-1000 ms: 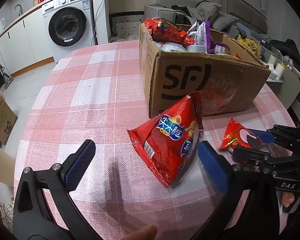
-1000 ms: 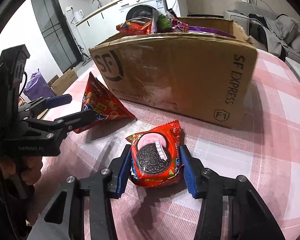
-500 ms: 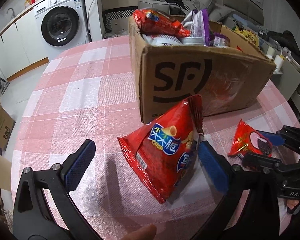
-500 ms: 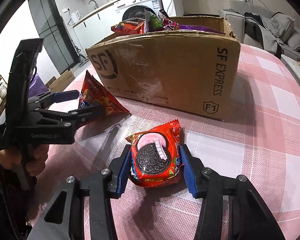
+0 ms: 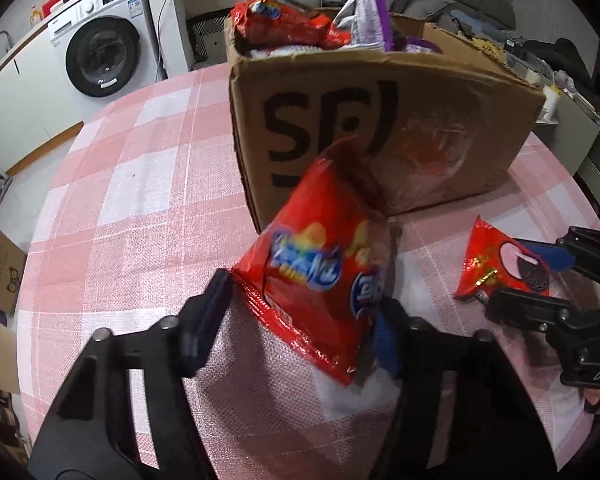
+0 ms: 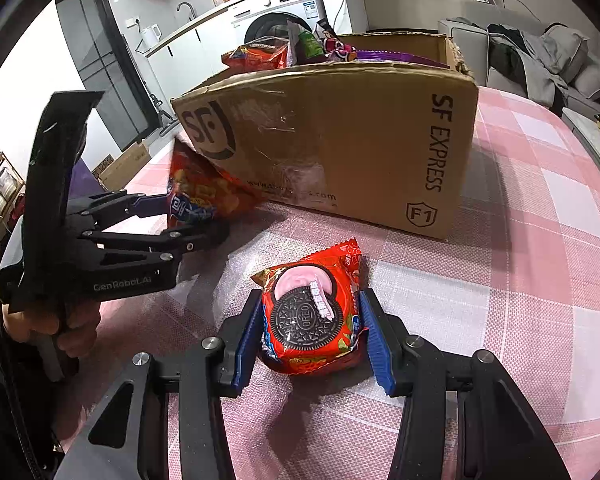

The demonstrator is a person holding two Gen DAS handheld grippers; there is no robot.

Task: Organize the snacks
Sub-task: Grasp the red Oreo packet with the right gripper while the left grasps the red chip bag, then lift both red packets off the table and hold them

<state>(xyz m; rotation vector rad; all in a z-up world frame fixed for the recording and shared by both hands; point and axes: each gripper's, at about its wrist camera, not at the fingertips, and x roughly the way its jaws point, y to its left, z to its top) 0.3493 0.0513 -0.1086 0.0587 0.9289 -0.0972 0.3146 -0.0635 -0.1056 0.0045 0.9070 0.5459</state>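
While the brown cardboard shipping box (image 5: 380, 120) printed with black letters already brims with bright snack packets, two packs remain on the round table (image 5: 140, 184) under its pink-and-white checked cloth. At about six o'clock in the left wrist view, the left tool (image 5: 300, 312) is closing its blue-padded jaws around the red triangular crisp bag (image 5: 324, 264), which stands propped against the box's front wall; both pads look to be at the bag's edges, though blur hides how firmly they press. Toward three o'clock of that bag, well clear of it, the right tool (image 6: 310, 328) is pinching the small red foil cookie pack (image 6: 312, 316) pictured with a dark sandwich biscuit, which sits on the cloth in front of the box. By my reading the sorting is nearly finished: what remains is lifting these two packs and dropping them in with the rest.
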